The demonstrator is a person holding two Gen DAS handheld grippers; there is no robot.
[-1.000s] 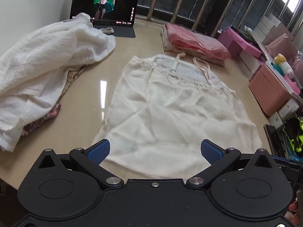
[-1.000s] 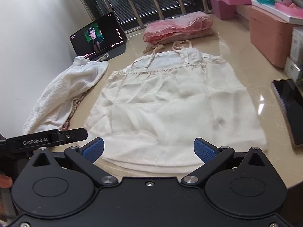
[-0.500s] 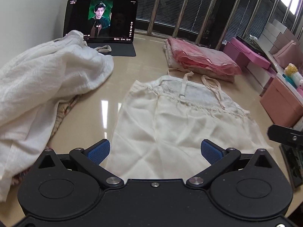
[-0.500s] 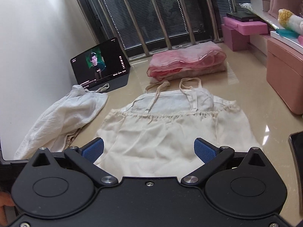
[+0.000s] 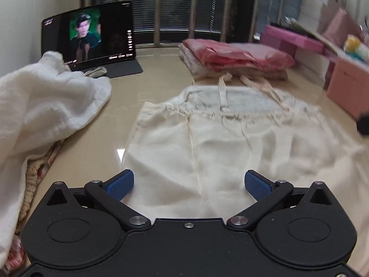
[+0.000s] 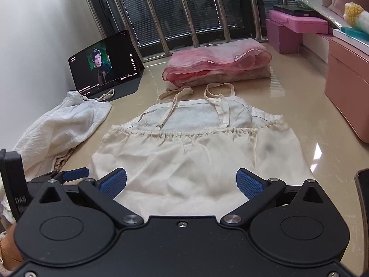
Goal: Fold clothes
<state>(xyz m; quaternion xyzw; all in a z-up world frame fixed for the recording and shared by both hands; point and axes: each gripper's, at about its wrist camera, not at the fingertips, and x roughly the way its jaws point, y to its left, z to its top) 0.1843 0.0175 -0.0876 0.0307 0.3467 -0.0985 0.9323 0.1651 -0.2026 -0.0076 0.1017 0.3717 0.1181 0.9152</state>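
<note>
Nearest the cameras, the left gripper (image 5: 189,182) has its blue ribbed pads spread wide apart with nothing between them, poised over the near hem of the cream sleeveless top with thin shoulder straps (image 5: 221,143). The right gripper (image 6: 181,181) is likewise spread wide and empty, above the same hem. In the right wrist view the left gripper's blue fingertip (image 6: 76,173) shows at the lower left, just beside the right gripper.

The cream top (image 6: 196,152) lies flat and spread out on the glossy beige tabletop (image 6: 299,106), hem toward the grippers and straps pointing away; a small dark smudge marks its right side. To the left of it, apart from it across a strip of bare table, sits a crumpled white textured garment (image 5: 46,110) heaped over a floral patterned cloth (image 5: 39,168) whose edge peeks out beneath.

Farther on, just beyond the straps, rests a folded stack of sheer pink fabric (image 6: 219,62). To the far left a dark tablet (image 6: 106,64) stands propped on its case, its screen lit with a video. Pink storage boxes (image 6: 297,25) line the right side, and vertical window bars with blinds (image 6: 184,11) close the back.
</note>
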